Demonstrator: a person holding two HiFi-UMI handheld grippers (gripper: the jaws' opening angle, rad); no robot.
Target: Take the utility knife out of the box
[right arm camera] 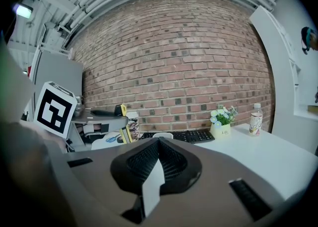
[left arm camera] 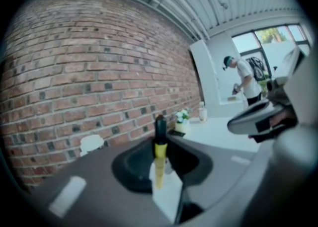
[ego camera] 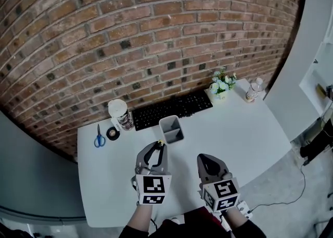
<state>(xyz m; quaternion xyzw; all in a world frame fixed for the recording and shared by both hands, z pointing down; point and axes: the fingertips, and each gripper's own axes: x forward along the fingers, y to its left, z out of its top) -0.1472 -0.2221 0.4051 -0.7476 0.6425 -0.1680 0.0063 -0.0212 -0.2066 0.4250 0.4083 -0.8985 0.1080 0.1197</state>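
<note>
Knife (left arm camera: 159,159), yellow and black, stands upright, clenched in the left tongs (ego camera: 158,147) above the bench (ego camera: 244,133), just on the near side of the box (ego camera: 175,137). Right tongs (right arm camera: 157,144) are pressed together on nothing; the 2 tongs sit side by side
</note>
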